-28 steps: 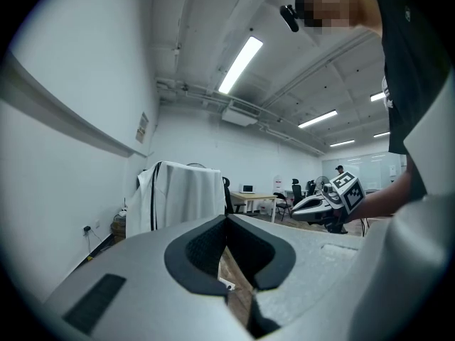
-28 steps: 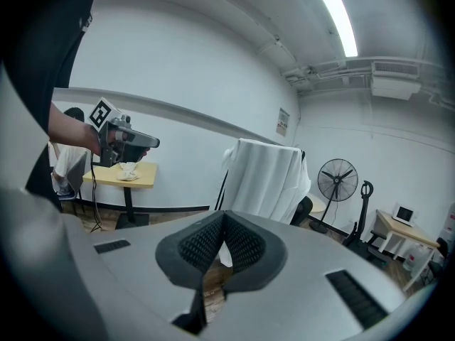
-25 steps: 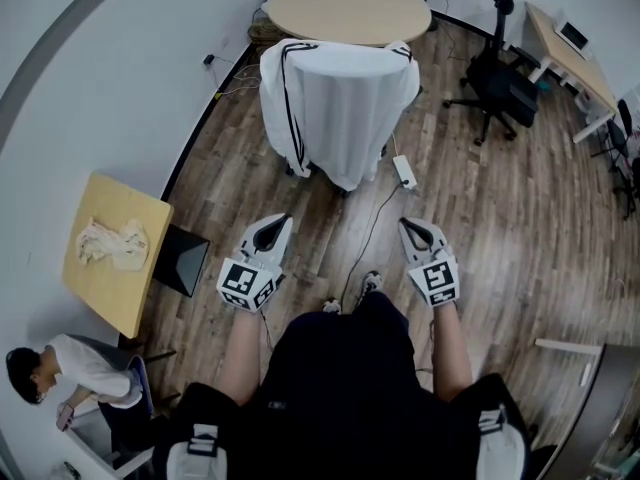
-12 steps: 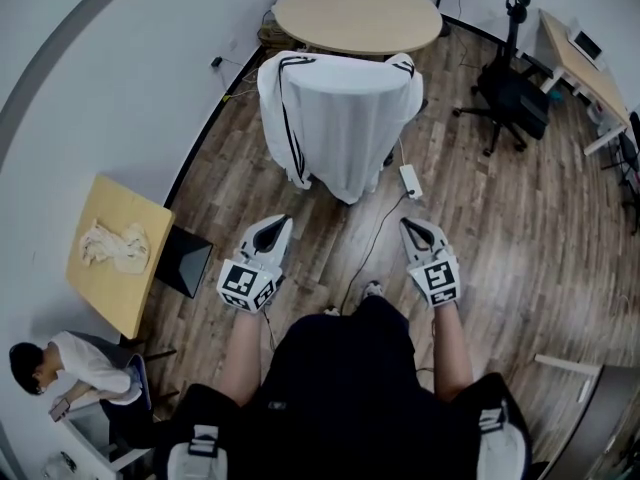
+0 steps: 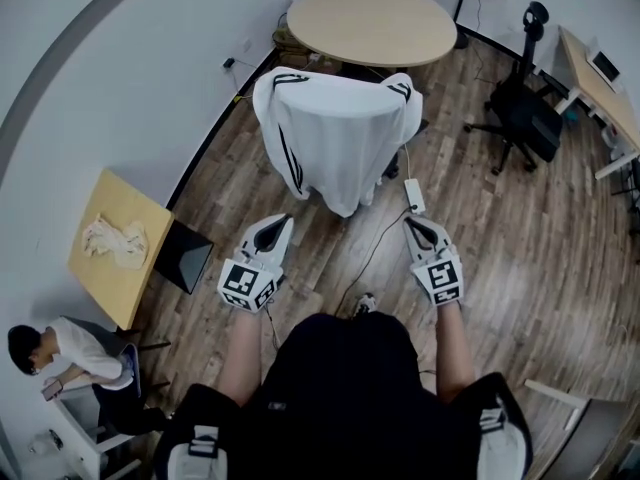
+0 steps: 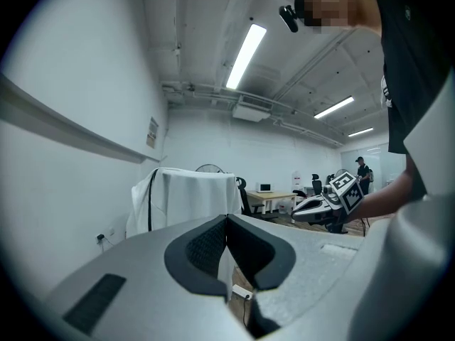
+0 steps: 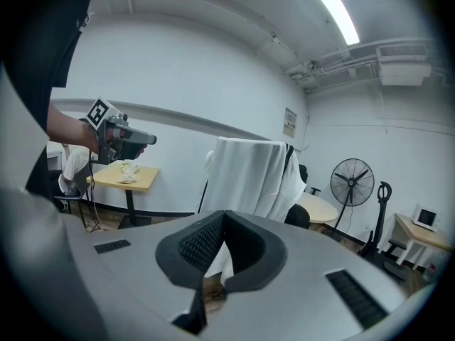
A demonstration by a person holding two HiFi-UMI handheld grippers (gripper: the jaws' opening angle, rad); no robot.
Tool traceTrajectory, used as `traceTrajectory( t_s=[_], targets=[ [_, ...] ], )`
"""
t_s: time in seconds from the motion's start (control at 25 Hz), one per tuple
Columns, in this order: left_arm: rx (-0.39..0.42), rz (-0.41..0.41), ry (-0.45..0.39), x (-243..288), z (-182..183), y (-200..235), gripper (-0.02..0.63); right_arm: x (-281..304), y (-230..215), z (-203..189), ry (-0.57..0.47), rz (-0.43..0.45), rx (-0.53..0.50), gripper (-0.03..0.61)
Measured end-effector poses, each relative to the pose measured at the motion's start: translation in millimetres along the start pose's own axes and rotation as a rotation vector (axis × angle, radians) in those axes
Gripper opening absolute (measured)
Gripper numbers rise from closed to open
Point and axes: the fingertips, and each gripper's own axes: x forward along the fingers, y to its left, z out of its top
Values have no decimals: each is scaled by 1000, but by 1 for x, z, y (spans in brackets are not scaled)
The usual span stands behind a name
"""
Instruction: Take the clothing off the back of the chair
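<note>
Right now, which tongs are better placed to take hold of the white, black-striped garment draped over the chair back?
Left, narrowly. The left tongs and right tongs are both shut, empty and short of the white black-striped garment; in the head view the left ones sit nearer its hanging edge.
</note>
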Motion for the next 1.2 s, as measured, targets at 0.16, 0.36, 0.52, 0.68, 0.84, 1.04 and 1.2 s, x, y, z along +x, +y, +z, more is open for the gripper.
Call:
traceTrajectory(
  t_s=[0.16, 0.36, 0.52, 0.68, 0.84, 1.04, 1.2],
  targets=[
    [-1, 36, -1, 13, 4, -8, 0, 2, -29, -1, -13, 16, -4, -6],
    [-12, 94, 16, 18, -2, -16, 0, 5, -46, -10, -4, 62, -10, -6],
    [-24, 128, 22, 22, -8, -19, 0, 11, -57, -18, 1, 91, -23, -6],
    [-27, 152, 27, 23, -10, -17, 0, 12, -62, -19, -4, 105, -34, -6],
    [-24, 167, 18, 30, -5, -9, 0, 12, -73, -19, 2, 101, -40, -6],
    [-17, 163, 8, 40, 0, 4, 0, 15, -86, -18, -1, 78, -42, -6],
    [-24, 163, 0, 45, -2, 22, 0, 25, -89, -18, 16, 56, -30, -6]
  ],
)
